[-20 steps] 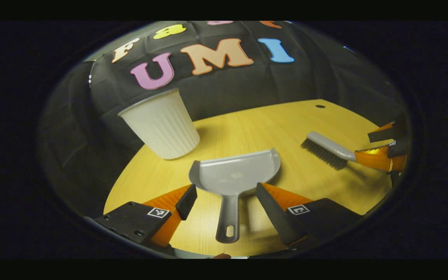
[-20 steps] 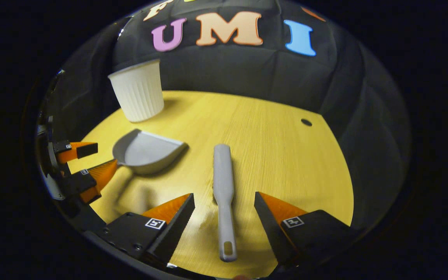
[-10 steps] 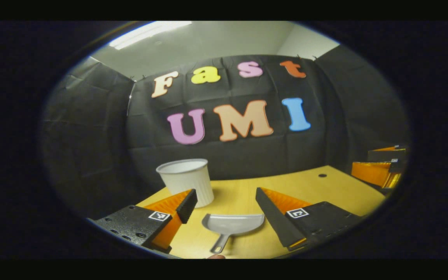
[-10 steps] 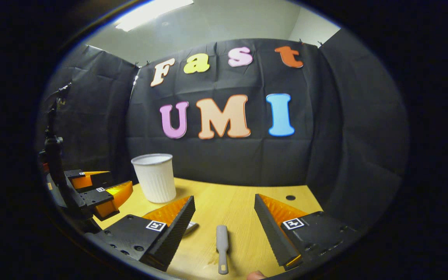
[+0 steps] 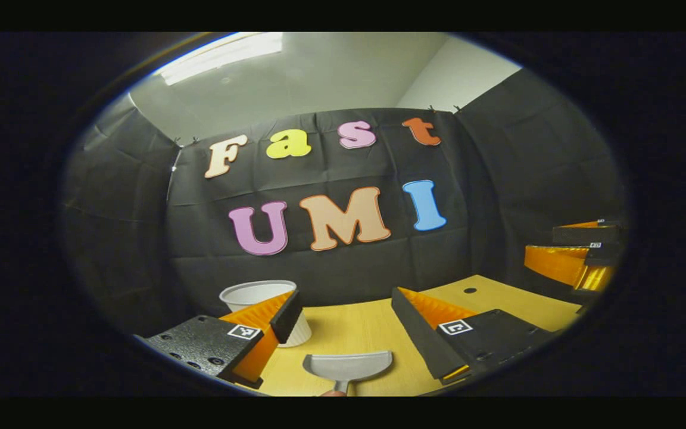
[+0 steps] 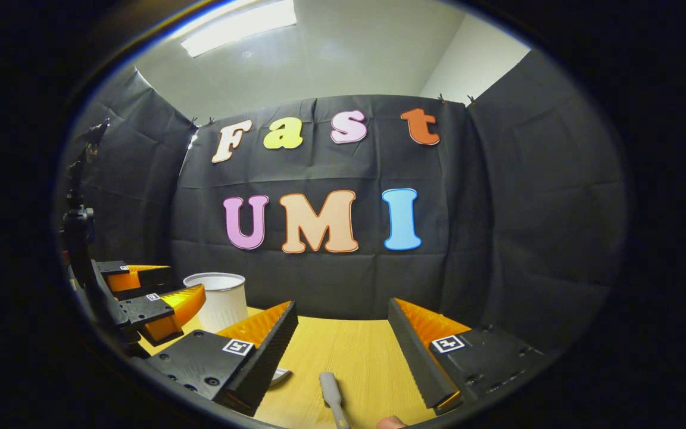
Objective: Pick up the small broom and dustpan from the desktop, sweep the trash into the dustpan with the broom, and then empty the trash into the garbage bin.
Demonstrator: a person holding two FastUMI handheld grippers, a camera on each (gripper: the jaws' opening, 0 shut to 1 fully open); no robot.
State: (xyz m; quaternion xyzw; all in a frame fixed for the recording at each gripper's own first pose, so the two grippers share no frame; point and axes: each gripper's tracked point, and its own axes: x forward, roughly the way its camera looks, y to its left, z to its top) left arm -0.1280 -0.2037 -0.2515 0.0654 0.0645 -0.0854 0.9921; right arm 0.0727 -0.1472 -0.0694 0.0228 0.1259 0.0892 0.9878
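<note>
A grey dustpan (image 5: 348, 364) lies flat on the yellow wooden desktop (image 5: 355, 330), low between the fingers of my left gripper (image 5: 343, 307), which stands open above and behind it with nothing held. A grey small broom (image 6: 332, 398) lies on the desktop (image 6: 349, 357), its handle running off the bottom edge; my right gripper (image 6: 343, 319) is open over it and holds nothing. The white ribbed garbage bin (image 5: 259, 298) stands at the back left, also seen in the right gripper view (image 6: 218, 298). The right gripper (image 5: 575, 253) appears at the far right of the left gripper view; the left gripper (image 6: 152, 292) appears at the left of the right gripper view.
Black cloth walls close in the desk at the back and sides. A small dark hole (image 5: 470, 291) marks the desktop near its back right. A dark stand (image 6: 78, 238) rises at the far left of the right gripper view. A fingertip (image 6: 389, 422) shows at the bottom edge.
Both grippers have pulled up and back and tilted from looking down at the desk to looking level at the wall. The dustpan and broom stayed on the desk and slid to the bottom of the views.
</note>
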